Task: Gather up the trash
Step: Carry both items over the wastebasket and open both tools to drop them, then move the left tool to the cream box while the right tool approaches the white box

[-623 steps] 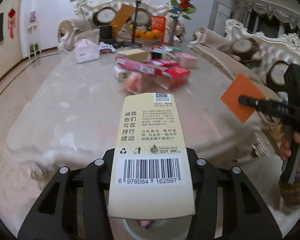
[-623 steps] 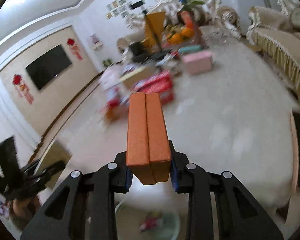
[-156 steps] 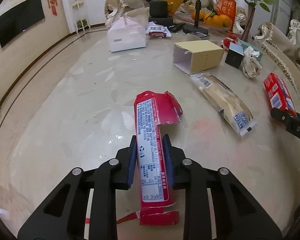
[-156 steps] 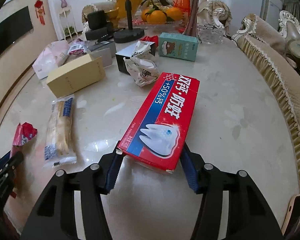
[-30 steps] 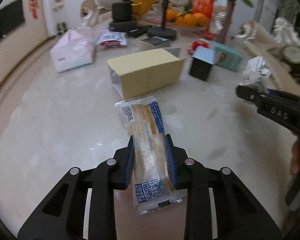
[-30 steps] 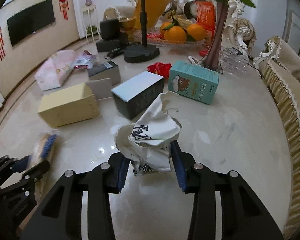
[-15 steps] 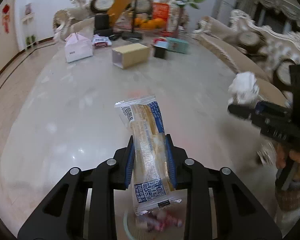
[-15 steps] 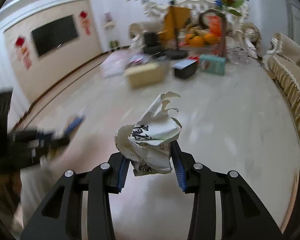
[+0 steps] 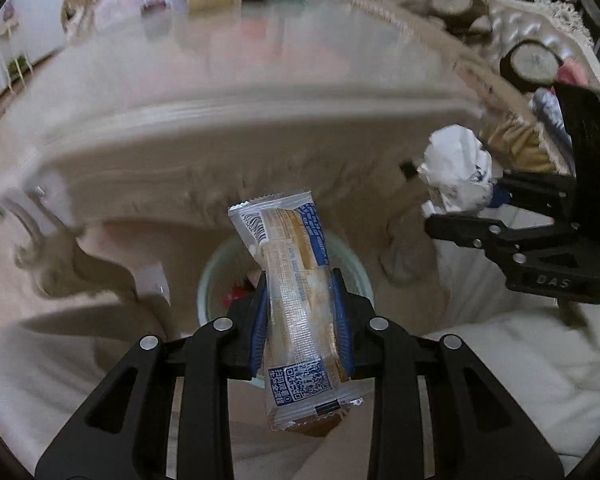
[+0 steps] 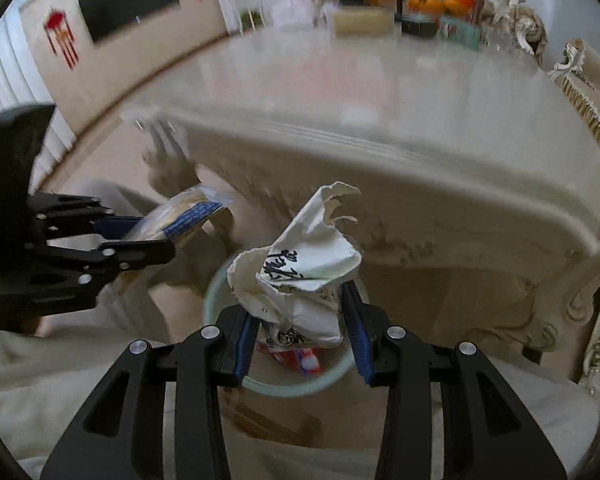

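Jaws of left gripper (image 9: 302,320) clamped on clear plastic snack wrapper w/ blue print (image 9: 300,308); right gripper (image 10: 302,328) clamped on crumpled white paper wad (image 10: 300,276). Both held betw. jaws, directly above pale green round bin (image 10: 214,300).

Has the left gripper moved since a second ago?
Yes. The left gripper, shut on the snack packet, has swung off the marble table to hang over the pale green bin.

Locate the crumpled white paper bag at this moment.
The crumpled white paper bag is clamped in the right tool, held over the pale green bin below the table's edge.
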Available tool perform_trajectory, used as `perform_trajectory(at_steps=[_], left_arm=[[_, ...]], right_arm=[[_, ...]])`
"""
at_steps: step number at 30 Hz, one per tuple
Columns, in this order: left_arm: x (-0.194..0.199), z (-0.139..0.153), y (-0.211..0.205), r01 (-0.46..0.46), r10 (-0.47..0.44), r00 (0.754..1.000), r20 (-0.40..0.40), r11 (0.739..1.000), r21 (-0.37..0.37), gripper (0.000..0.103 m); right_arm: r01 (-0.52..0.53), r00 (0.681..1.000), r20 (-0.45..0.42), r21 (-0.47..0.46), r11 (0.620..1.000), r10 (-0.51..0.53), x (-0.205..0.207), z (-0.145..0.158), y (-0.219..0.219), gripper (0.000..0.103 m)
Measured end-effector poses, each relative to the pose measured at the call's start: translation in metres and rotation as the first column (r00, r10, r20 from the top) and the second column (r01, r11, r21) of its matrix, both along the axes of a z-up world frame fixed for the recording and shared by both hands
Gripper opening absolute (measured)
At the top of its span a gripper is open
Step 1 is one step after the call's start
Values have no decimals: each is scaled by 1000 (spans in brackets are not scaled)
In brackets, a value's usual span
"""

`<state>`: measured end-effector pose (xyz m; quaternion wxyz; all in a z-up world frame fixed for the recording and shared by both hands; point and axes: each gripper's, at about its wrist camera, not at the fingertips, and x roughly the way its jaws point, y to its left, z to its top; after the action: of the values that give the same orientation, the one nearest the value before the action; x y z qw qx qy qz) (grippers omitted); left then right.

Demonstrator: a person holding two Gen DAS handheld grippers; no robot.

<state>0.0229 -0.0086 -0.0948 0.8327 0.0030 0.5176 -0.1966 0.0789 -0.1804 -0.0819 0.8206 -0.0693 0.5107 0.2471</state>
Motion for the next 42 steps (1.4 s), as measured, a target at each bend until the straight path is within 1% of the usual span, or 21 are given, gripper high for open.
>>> perform_trajectory(at_steps=[3, 5, 9, 10, 11, 12, 13, 14, 15, 16, 19, 21, 25, 27, 29, 31, 33, 36, 38, 40, 42], left_arm=[[12, -28, 2, 5, -5, 997, -77, 1000, -4, 29], [18, -44, 1, 12, -9, 994, -112, 1000, 25, 29], [31, -67, 4, 8, -4, 986, -167, 1000, 23, 29], [31, -70, 4, 4, 0, 984, -176, 1000, 24, 31], [33, -74, 4, 1, 4, 982, -189, 1000, 27, 37], [34, -78, 6, -9, 15, 980, -196, 999, 31, 47], [35, -80, 7, -19, 27, 981, -195, 999, 39, 70], [35, -81, 8, -25, 33, 982, -188, 999, 44, 78], [37, -81, 7, -28, 35, 983, -182, 999, 44, 78], [37, -80, 8, -31, 38, 983, -181, 999, 43, 78], [35, -76, 7, -43, 53, 984, -169, 997, 64, 78], [36, -75, 9, -47, 58, 985, -160, 996, 72, 78], [32, -57, 7, -36, 46, 991, -126, 996, 79, 78], [29, -45, 7, -20, 29, 994, -108, 996, 85, 78], [24, -23, 8, 18, -12, 997, -80, 997, 75, 78], [22, 5, 12, 46, -44, 999, -22, 996, 78, 78], [29, 32, 20, 46, -50, 998, 42, 994, 96, 78], [48, 65, 32, 33, -44, 991, 123, 995, 92, 78], [72, 85, 42, 11, -31, 983, 182, 994, 109, 78], [101, 100, 47, 3, -35, 969, 246, 991, 130, 78], [130, 108, 52, 15, -49, 963, 266, 992, 127, 78]], right_arm=[[-21, 996, -92, -38, 999, 18, 17, -36, 11, 38], [-46, 991, -125, -59, 997, 38, 21, -52, 20, 38], [-72, 984, -169, -77, 994, 58, 14, -74, 30, 39], [-77, 982, -176, -80, 994, 62, 16, -77, 31, 39], [-83, 982, -179, -86, 993, 66, 16, -80, 33, 39], [-88, 982, -177, -88, 992, 72, 16, -81, 34, 40], [-92, 982, -175, -91, 992, 75, 16, -83, 35, 46], [-101, 980, -179, -102, 990, 81, 17, -87, 36, 54], [-102, 980, -180, -116, 988, 80, 17, -88, 38, 79], [-97, 982, -172, -127, 987, 75, 17, -89, 38, 86], [-76, 984, -169, -123, 990, 54, 13, -87, 36, 86], [-62, 986, -164, -121, 991, 41, 12, -81, 31, 86], [-58, 987, -155, -121, 991, 39, 7, -67, 22, 86], [-68, 987, -155, -130, 989, 47, 3, -51, 13, 86], [-86, 989, -128, -99, 991, 73, 1, -29, 9, 86], [-91, 993, -72, -36, 995, 88, 1, 5, 1, 86], [-70, 998, -5, 3, 998, 70, 8, 36, -6, 86], [-1, 994, 112, 37, 999, -3, 28, 75, -19, 86], [68, 980, 183, 39, 997, -74, 51, 93, -27, 91], [134, 961, 241, 17, 991, -134, 80, 103, -31, 92], [186, 945, 266, 41, 982, -190, 108, 108, -31, 92]])
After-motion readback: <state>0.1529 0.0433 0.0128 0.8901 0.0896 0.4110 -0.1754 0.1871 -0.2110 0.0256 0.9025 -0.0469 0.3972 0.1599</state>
